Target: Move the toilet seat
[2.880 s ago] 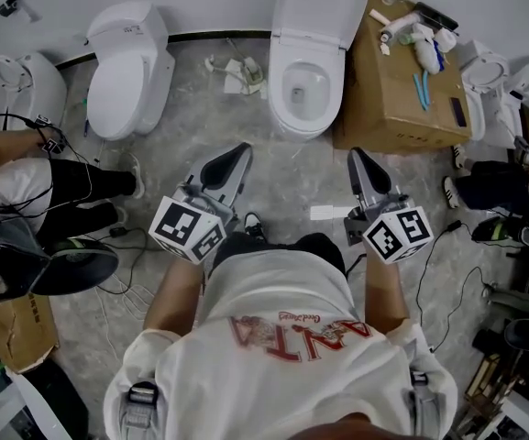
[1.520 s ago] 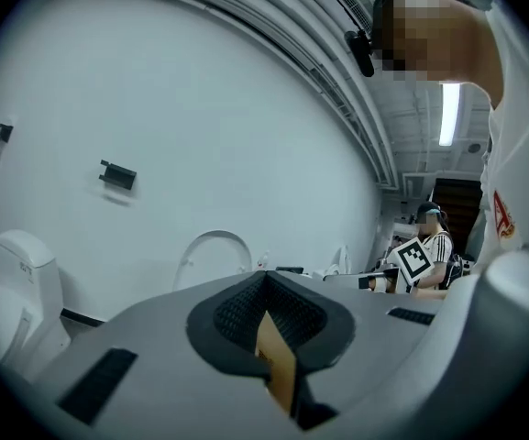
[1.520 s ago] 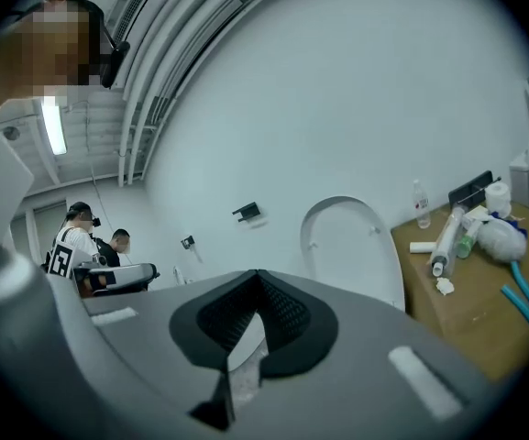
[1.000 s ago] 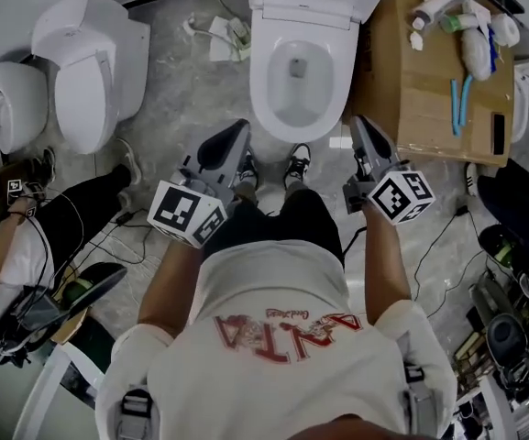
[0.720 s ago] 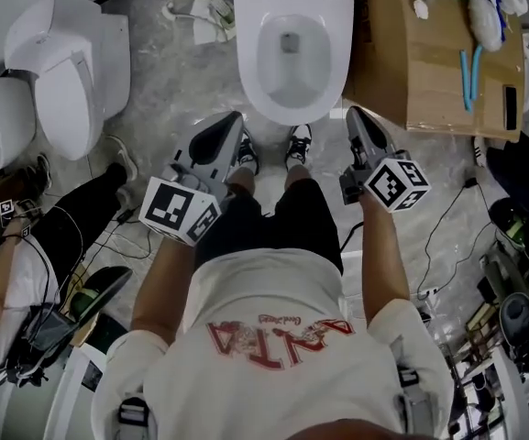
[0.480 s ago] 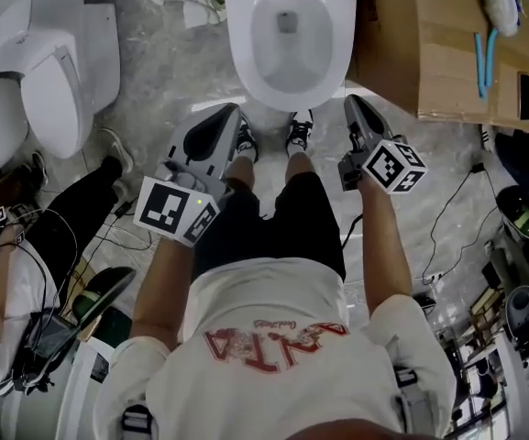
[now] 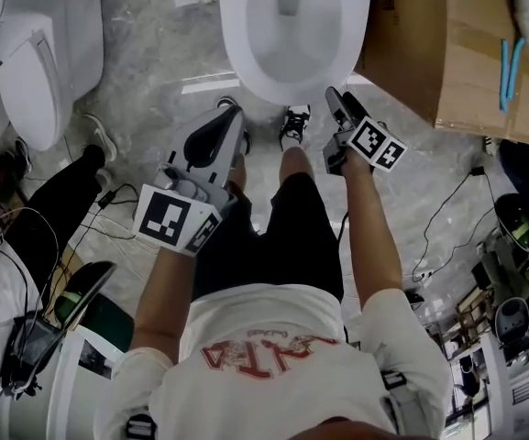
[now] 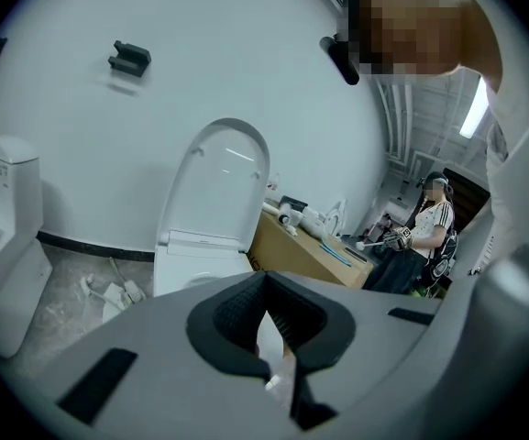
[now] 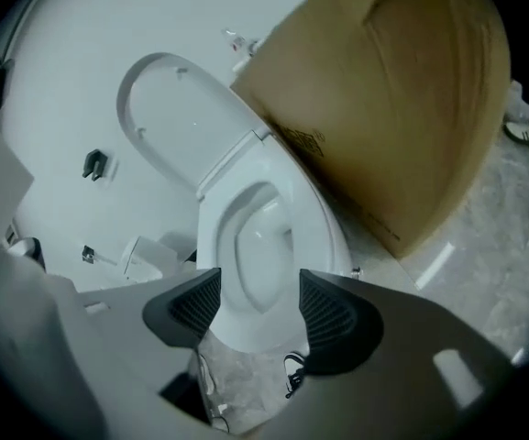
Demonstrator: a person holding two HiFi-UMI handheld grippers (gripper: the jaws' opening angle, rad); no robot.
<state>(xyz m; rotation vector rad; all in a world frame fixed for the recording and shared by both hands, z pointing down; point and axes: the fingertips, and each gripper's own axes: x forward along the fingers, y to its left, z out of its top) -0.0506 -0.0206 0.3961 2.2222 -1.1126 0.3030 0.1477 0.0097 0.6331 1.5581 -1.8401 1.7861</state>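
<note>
While the white toilet seat [image 8: 223, 181] stands raised at twelve o'clock behind the open bowl [image 7: 292, 35], the left claw [image 8: 269, 324] is pressed together and the right claw [image 9: 259, 308] is spreading, empty. Both sit nearer the bowl than before. A cardboard box [image 7: 447, 53] crowds two o'clock, and bare floor [image 7: 145, 71] opens at ten.

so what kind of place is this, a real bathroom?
Probably a test room, not a working bathroom: the open toilet has another toilet standing close by, a cardboard box sits beside it, and loose cables trail across the floor.
</note>
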